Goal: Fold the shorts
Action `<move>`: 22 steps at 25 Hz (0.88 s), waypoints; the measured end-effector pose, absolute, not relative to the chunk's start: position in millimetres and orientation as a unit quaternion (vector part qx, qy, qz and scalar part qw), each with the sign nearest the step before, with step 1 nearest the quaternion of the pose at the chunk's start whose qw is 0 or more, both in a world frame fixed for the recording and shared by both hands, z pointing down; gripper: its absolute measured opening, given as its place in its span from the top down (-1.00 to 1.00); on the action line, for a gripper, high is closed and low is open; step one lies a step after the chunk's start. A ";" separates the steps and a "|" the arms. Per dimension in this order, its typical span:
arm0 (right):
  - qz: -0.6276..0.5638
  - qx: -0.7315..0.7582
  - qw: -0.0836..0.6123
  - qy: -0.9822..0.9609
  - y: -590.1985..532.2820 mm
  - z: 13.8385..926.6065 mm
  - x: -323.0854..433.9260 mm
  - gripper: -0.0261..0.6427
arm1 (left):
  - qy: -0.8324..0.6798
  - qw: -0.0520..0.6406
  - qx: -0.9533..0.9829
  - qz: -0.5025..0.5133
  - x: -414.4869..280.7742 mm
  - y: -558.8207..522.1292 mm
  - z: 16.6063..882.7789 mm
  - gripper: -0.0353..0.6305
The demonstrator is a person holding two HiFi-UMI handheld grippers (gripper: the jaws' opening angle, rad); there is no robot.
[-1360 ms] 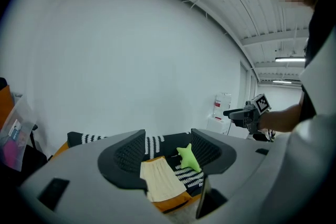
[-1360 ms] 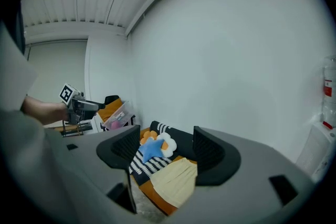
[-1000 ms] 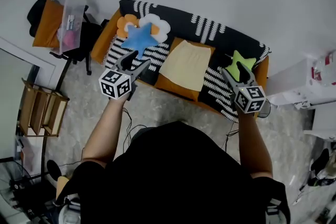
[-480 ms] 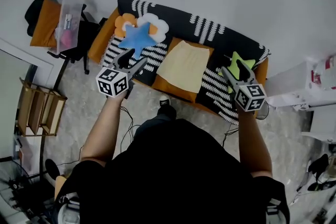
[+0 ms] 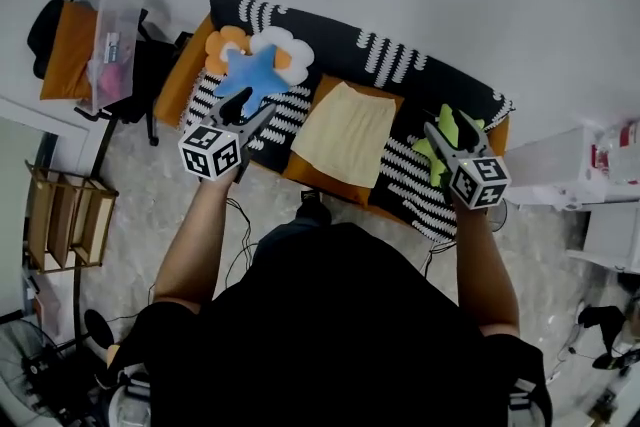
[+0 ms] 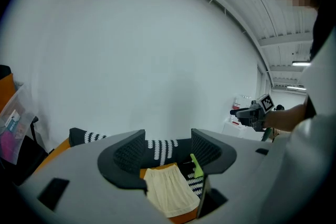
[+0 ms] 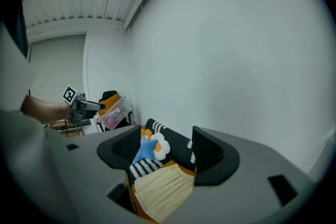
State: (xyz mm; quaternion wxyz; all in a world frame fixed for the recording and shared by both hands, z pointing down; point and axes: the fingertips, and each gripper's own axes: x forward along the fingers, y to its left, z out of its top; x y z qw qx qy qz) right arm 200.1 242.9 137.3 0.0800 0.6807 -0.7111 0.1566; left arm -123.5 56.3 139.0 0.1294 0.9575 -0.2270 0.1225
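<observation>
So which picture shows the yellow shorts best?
The head view: the shorts lie whole and flat on the sofa, seen from above. The left gripper view and the right gripper view each show them small and slanted, their near edge hidden.

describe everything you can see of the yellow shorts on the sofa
The shorts are pale yellow, soft-looking cloth, lying flat on the sofa's orange seat, gathered waistband toward the backrest, hem near the front edge. Black-and-white striped fabric flanks them. The left gripper and right gripper are open, clear of them.
</observation>
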 end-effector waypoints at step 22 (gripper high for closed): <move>0.200 0.635 0.172 -0.726 6.5 205.2 224.1 0.06 | -0.227 0.177 0.946 0.151 -110.5 -163.5 210.4 0.03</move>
